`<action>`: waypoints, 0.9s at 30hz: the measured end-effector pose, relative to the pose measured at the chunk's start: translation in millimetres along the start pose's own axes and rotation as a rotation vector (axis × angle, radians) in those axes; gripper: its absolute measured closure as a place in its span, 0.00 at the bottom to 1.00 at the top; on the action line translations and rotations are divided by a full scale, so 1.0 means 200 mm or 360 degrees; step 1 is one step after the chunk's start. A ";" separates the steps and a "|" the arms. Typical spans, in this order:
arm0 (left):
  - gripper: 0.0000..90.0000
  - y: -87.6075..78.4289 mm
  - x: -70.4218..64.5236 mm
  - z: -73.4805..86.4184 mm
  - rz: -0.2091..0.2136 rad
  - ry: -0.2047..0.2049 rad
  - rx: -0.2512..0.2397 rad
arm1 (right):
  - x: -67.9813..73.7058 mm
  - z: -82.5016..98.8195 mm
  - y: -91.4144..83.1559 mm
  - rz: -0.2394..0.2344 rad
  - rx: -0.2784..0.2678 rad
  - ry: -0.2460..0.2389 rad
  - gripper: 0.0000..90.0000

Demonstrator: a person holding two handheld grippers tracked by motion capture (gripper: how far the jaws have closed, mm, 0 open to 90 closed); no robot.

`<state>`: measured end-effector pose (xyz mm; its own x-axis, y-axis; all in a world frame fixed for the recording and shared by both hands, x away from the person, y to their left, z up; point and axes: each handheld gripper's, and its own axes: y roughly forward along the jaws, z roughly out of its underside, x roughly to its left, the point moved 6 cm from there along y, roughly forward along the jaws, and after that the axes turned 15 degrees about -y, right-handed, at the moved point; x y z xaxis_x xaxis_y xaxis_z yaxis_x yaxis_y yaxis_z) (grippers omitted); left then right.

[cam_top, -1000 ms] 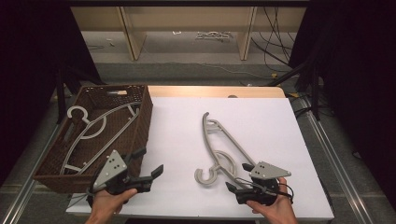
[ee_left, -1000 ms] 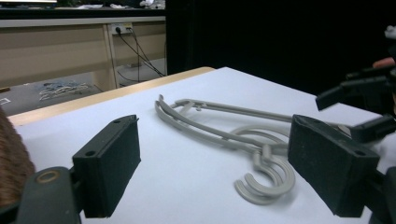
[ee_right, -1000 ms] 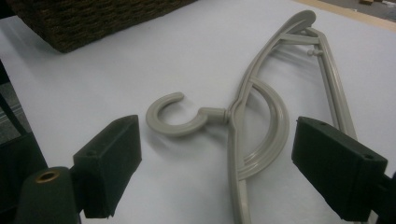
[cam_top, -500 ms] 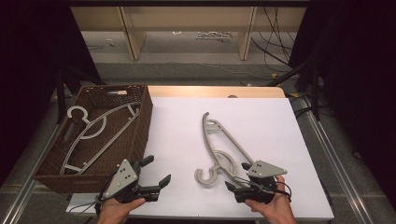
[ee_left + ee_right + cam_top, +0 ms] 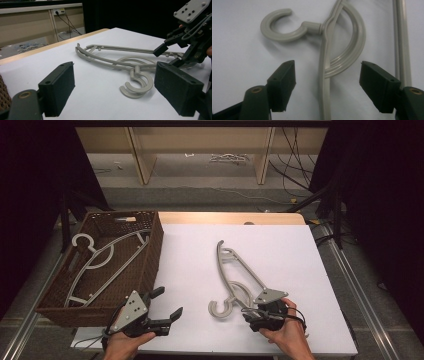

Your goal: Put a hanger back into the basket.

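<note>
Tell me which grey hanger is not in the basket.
The grey hanger on the white table, its hook just ahead of the open right tool. The other hanger lies inside the brown wicker basket.

No readable text, labels, brands, nos. or signs anywhere. Hangers (image 5: pixel 239 272), basket (image 5: pixel 150 251), table (image 5: pixel 300 250) & both grippers: all unmarked, as far as can be made out.
</note>
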<state>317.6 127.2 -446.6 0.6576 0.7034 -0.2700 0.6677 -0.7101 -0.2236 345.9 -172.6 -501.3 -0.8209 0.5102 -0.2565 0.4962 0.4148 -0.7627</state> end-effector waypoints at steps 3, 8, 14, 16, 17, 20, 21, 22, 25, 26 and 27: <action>0.18 0.00 0.00 0.00 0.0001 0.0001 0.0000 | 0.01 0.00 0.02 -0.0030 0.0037 0.0015 0.40; 0.18 0.00 0.00 0.00 0.0003 0.0003 0.0006 | -0.01 0.01 0.05 -0.0073 0.0112 0.0084 0.49; 0.19 0.00 0.00 0.00 0.0006 0.0006 0.0006 | -0.01 0.03 0.07 -0.0130 0.0219 0.0092 0.60; 0.19 0.00 -0.01 0.00 0.0010 0.0009 0.0007 | -0.01 0.03 0.07 -0.0146 0.0218 0.0090 0.65; 0.19 0.00 -0.01 0.00 0.0012 0.0009 0.0009 | 0.00 0.03 0.07 -0.0163 0.0224 0.0102 0.66; 0.19 0.01 -0.01 0.00 0.0023 0.0005 0.0001 | 0.00 0.02 0.08 -0.0166 0.0221 0.0090 0.71; 0.19 0.01 -0.01 0.00 0.0025 0.0005 0.0000 | -0.01 0.02 0.08 -0.0173 0.0223 0.0095 0.72; 0.19 0.01 -0.01 0.00 0.0024 0.0004 0.0001 | -0.01 0.02 0.08 -0.0170 0.0232 0.0110 0.74; 0.19 0.01 -0.01 0.00 0.0014 0.0007 0.0013 | -0.01 0.02 0.08 -0.0173 0.0243 0.0110 0.79; 0.20 0.01 -0.01 0.01 0.0014 0.0007 0.0014 | -0.01 0.02 0.07 -0.0174 0.0257 0.0135 0.80; 0.20 0.01 -0.01 0.01 0.0014 0.0004 0.0017 | -0.02 0.02 0.07 -0.0167 0.0248 0.0113 0.82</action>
<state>317.0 124.8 -447.9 0.6644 0.6970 -0.2699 0.6579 -0.7167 -0.2313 354.7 -171.6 -514.5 -0.8410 0.5246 -0.1325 0.3548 0.3497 -0.8671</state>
